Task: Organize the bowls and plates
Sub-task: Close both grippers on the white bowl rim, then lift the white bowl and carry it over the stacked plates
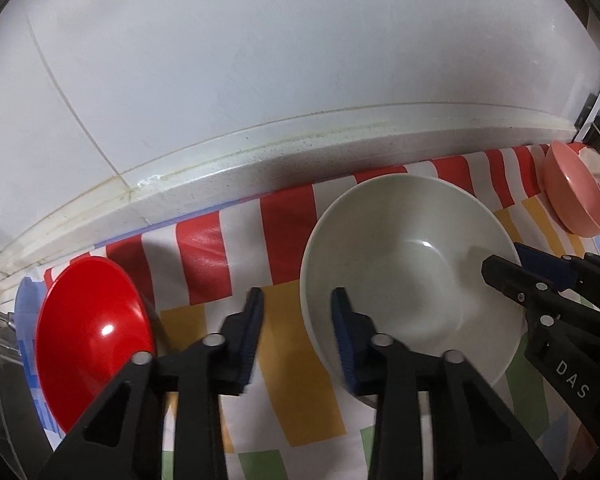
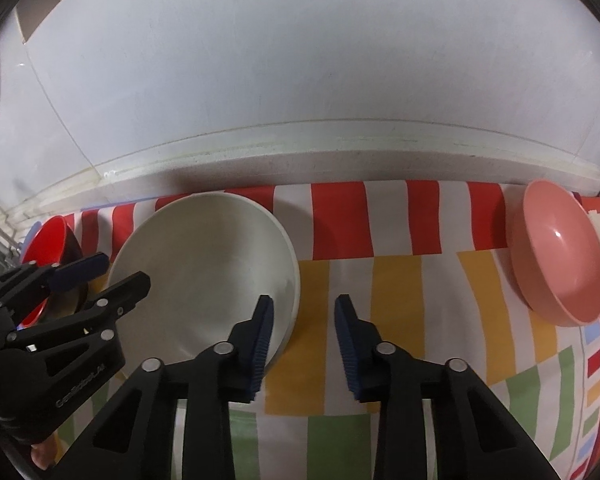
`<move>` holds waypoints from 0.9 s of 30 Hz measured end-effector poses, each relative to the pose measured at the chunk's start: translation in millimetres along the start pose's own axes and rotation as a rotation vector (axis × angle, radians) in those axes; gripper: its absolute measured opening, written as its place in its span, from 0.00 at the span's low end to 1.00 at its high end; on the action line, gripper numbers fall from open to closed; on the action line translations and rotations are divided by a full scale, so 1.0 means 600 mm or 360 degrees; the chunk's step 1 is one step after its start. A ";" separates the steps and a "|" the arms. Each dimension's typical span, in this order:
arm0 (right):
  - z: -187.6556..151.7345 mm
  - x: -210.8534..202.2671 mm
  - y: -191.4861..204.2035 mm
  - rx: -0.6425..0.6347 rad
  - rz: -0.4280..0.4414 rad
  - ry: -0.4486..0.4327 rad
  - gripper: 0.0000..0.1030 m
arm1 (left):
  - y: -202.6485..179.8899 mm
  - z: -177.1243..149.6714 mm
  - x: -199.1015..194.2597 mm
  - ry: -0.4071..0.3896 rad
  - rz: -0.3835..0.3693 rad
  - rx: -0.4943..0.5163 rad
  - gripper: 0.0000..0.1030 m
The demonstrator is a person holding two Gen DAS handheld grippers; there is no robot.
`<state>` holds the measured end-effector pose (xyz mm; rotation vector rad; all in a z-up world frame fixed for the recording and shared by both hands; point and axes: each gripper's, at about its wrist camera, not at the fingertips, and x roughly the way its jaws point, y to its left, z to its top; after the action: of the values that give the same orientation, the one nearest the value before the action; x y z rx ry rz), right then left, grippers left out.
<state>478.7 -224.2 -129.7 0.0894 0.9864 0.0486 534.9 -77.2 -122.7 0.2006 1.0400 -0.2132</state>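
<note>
We see three bowls on striped tablecloth (image 2: 396, 280) against white wall (image 2: 300, 60). Red bowl (image 1: 88, 332) at left, large white bowl (image 1: 400, 280) in middle, pink bowl (image 2: 560, 256) at right, well apart. Our left gripper (image 1: 298, 332) spread open, empty, its right finger over white bowl's left rim. Our right gripper (image 2: 304, 340) also open, empty, its left finger over same bowl's right rim.

A glossy tablecloth with red, yellow and green stripes on white (image 2: 396, 264) covers the counter. Behind it runs a speckled off-white raised ledge (image 2: 340, 160) with stained seams, and above that rises a plain white tiled wall (image 1: 260, 48).
</note>
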 end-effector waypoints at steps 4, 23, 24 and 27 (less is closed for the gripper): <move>0.000 0.003 0.000 0.0011 0.0027 0.0003 0.17 | -0.003 0.003 0.007 0.0040 -0.0054 -0.0005 0.13; -0.002 -0.040 0.008 0.0086 0.0061 -0.0035 0.10 | -0.016 -0.017 -0.069 -0.0026 -0.0079 -0.0012 0.13; -0.005 -0.049 0.006 0.0087 0.0060 -0.0041 0.10 | -0.019 -0.021 -0.082 -0.0036 -0.0084 -0.0009 0.13; -0.014 -0.069 0.005 0.0086 0.0052 -0.0057 0.10 | -0.028 -0.034 -0.111 -0.0056 -0.0107 -0.0002 0.13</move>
<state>449.1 -223.9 -99.6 0.1557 0.9505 0.0500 480.6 -82.7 -75.8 0.1603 1.0125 -0.2758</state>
